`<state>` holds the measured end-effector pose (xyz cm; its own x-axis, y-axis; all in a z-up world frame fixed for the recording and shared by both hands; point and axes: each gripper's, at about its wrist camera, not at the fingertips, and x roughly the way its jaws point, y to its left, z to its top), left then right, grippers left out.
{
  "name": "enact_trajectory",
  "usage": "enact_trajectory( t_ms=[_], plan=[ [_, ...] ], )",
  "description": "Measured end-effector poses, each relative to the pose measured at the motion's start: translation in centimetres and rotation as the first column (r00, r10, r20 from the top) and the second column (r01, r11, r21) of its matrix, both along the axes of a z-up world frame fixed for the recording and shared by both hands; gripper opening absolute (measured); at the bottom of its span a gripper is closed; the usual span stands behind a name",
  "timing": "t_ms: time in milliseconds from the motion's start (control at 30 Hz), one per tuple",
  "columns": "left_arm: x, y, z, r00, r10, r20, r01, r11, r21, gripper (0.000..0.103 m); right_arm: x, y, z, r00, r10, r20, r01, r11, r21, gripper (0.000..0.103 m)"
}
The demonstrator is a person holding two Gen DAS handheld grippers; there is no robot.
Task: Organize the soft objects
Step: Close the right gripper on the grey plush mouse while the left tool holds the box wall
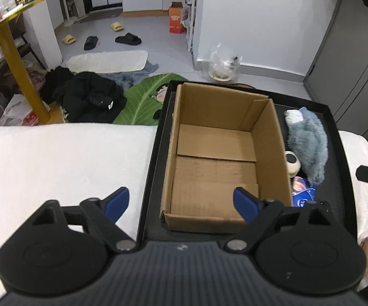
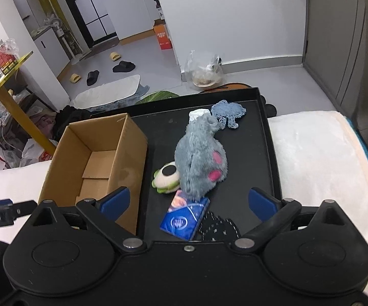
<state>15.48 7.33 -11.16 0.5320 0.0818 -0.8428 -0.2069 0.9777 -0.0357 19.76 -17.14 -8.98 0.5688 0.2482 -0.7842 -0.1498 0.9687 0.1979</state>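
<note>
An empty cardboard box [image 1: 217, 158] stands in a black tray [image 1: 156, 153] on a white blanket; it also shows in the right wrist view [image 2: 94, 158]. Right of the box lie a grey-blue plush toy [image 2: 201, 158], a small round white-and-green plush [image 2: 166, 177], a blue tissue packet [image 2: 184, 219], a black dotted cloth [image 2: 219, 227] and a blue knitted cloth [image 2: 228, 113]. My left gripper [image 1: 181, 204] is open and empty over the box's near edge. My right gripper [image 2: 187, 205] is open and empty above the tissue packet.
The tray's raised rim [image 2: 268, 153] surrounds the objects. White blanket [image 1: 56, 165] lies on both sides. Beyond the bed are dark clothes [image 1: 89, 97], a green leaf mat [image 1: 143, 97], a yellow table leg [image 1: 18, 63] and a grey cabinet [image 1: 350, 63].
</note>
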Motion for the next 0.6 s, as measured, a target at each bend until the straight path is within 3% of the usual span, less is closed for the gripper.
enact_trajectory(
  t_ms=[167, 233, 600],
  plan=[
    [1.2, 0.4, -1.2, 0.999, 0.025, -0.040, -0.025, 1.000, 0.001, 0.078, 2.4, 0.4, -1.6, 0.999, -0.007, -0.041, 0.007, 1.000, 0.008, 0.093],
    [1.6, 0.3, -1.7, 0.998, 0.023, -0.055, -0.023, 1.000, 0.009, 0.070, 3.4, 0.7, -2.2, 0.999, -0.004, -0.043, 0.003, 1.000, -0.010, 0.091],
    [3.5, 1.1, -3.8, 0.991, 0.045, -0.124, -0.047, 0.999, -0.008, 0.045, 7.1, 1.6, -5.8, 0.999, 0.037, -0.004, -0.037, 0.999, -0.035, 0.086]
  ],
)
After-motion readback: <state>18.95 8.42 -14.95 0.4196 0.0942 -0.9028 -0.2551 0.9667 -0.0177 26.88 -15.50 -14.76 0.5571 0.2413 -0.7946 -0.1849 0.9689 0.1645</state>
